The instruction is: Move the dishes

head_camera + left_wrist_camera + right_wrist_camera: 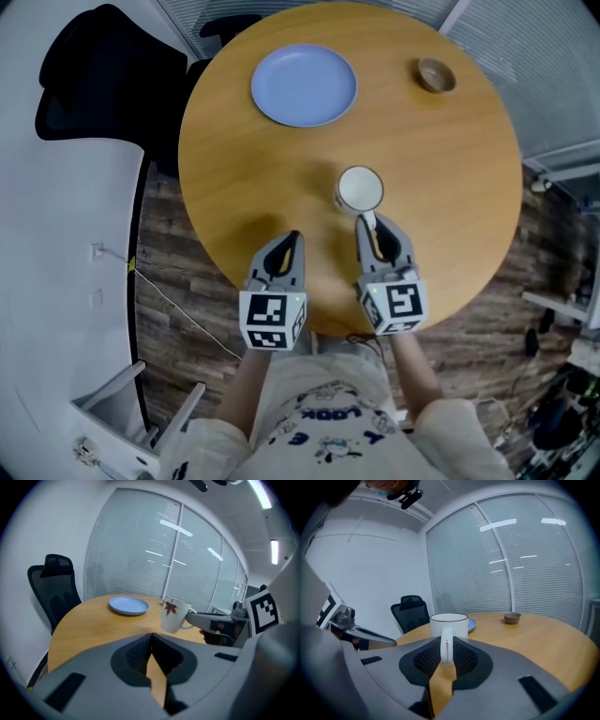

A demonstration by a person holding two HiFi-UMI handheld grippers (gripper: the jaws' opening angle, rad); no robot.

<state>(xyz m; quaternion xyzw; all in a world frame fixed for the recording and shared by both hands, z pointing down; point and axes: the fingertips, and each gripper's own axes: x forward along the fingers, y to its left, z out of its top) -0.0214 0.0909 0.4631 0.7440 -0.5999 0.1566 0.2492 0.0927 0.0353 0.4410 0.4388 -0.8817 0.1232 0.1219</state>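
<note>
A white mug point(359, 190) with a red leaf print point(174, 616) is gripped by its handle point(446, 645) in my right gripper point(367, 222), which is shut on it. The mug stays upright and looks raised a little off the round wooden table point(450, 187). My left gripper point(293, 236) hovers beside it on the left over the table's near edge, jaws shut with nothing between them point(151, 637). A blue plate point(304, 84) lies at the far side of the table, and a small brown bowl point(436, 75) sits to the plate's right.
A black office chair point(103, 75) stands off the table's far left. Glass walls with blinds point(154, 550) rise behind the table. White furniture point(122, 412) sits on the wooden floor at the lower left, beside the person's legs.
</note>
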